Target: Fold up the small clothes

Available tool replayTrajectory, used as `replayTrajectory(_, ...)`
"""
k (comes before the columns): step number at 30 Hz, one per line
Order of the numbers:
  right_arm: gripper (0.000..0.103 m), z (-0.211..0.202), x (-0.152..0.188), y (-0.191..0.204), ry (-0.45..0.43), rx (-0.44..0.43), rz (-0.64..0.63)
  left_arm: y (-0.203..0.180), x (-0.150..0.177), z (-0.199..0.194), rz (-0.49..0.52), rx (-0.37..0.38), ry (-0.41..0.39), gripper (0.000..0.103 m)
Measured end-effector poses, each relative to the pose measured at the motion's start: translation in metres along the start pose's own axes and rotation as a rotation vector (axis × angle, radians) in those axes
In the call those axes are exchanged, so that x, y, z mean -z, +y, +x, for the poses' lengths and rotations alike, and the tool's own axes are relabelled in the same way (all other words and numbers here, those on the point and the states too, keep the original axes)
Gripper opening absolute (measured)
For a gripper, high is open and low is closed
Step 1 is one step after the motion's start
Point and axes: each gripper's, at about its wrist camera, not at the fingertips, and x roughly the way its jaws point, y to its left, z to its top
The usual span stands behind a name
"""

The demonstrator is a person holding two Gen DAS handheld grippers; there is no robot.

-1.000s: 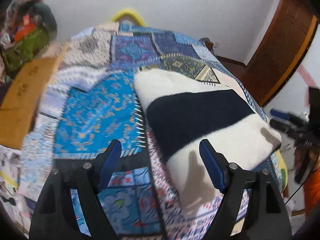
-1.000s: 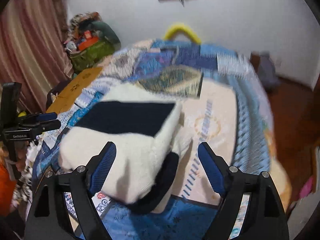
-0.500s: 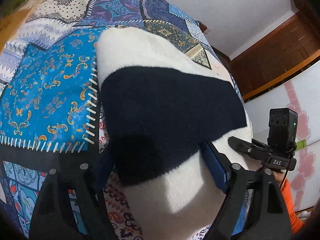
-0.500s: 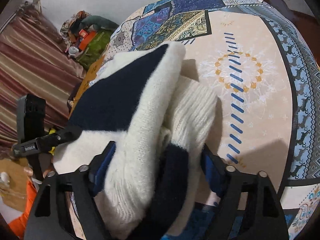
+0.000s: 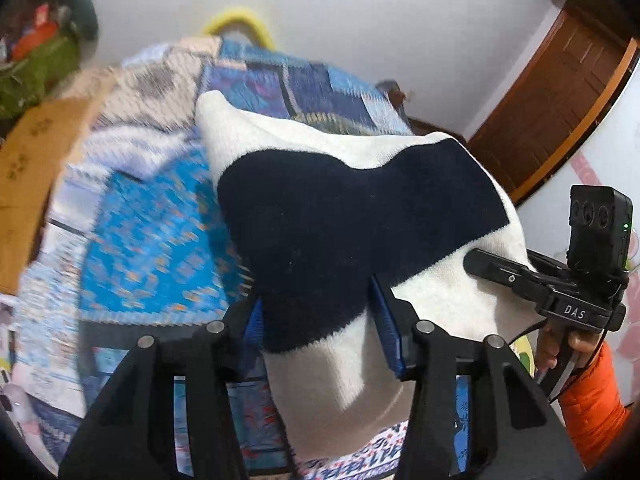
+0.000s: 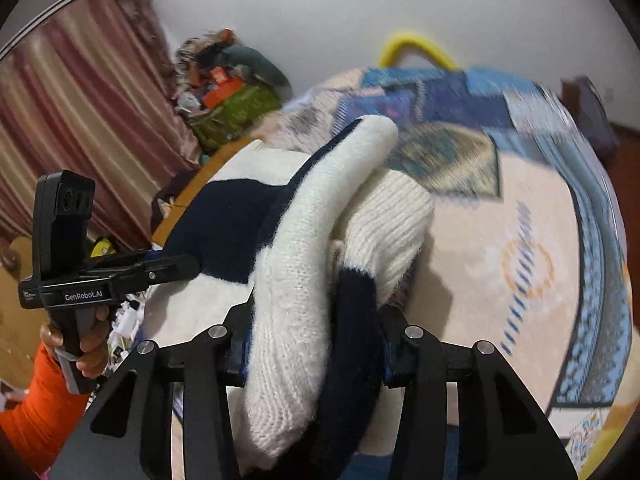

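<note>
Over the bed with its patchwork quilt of blue, cream and purple panels (image 5: 132,216), the thick cream-and-navy knitted sweater (image 5: 352,216) hangs lifted between two hand-held claws. On the left side, the left gripper (image 5: 320,324) has its blue-padded fingers (image 5: 386,332) pressed against a bunched edge of the knit, navy band above and cream below, so it is clamped on the garment. Farther right in that same view the other black tool comes in from the side, its tip lying against the cream part. From the right wrist view, the right gripper (image 6: 316,344) pinches a fat bundle of several layers, white rib and a navy strip stacked together, with both jaws snug against the wool.

Judging by that stack, the sweater is already doubled over at least once (the rounded folded edge (image 6: 360,148) stands up clearly), and it sits compact rather than spread out. What seems left is carrying or setting the bundle down neatly on the quilt and letting go; whether another fold is intended, I cannot tell. Beyond the bed, a yellow curved handle (image 6: 416,46) peeks up by the white wall.
</note>
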Motion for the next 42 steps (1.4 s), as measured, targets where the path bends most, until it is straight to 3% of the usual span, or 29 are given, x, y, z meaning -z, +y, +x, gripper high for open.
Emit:
replayTrajectory(7,0.041,0.026,-0.031,0.049,-0.035,-0.084,-0.036,0.054,-0.009,-0.055,-0.056,-0.061,-0.109,0.049)
replayTrajectory(11,0.041,0.063,-0.039,0.072,0.003,-0.109,-0.052,0.089,-0.009,-0.06,-0.095,-0.091,-0.118,0.049)
replayTrajectory(17,0.041,0.119,-0.038,0.075,0.094,-0.108,-0.027,0.147,-0.001,-0.021,-0.194,-0.081,-0.047,0.049)
replayTrajectory(23,0.045,0.163,-0.023,0.055,0.176,-0.031,0.002,0.183,0.016,0.044,-0.232,-0.111,0.05,0.049)
replayTrajectory(27,0.052,0.159,-0.021,0.046,0.172,-0.022,0.01,0.188,0.019,0.044,-0.233,-0.087,0.017,0.055)
replayTrajectory(29,0.057,0.152,-0.018,0.047,0.165,-0.002,0.001,0.184,0.02,0.041,-0.218,-0.107,0.013,0.055)
replayTrajectory(33,0.057,0.118,-0.018,0.054,0.105,0.05,-0.04,0.173,0.021,0.018,-0.203,-0.162,-0.014,0.055)
replayTrajectory(37,0.057,0.076,-0.025,0.074,0.004,0.092,-0.083,0.146,0.022,-0.027,-0.149,-0.22,-0.093,0.055)
replayTrajectory(42,0.057,0.007,-0.033,0.123,-0.165,0.103,-0.192,0.089,0.025,-0.11,-0.055,-0.245,-0.27,0.055)
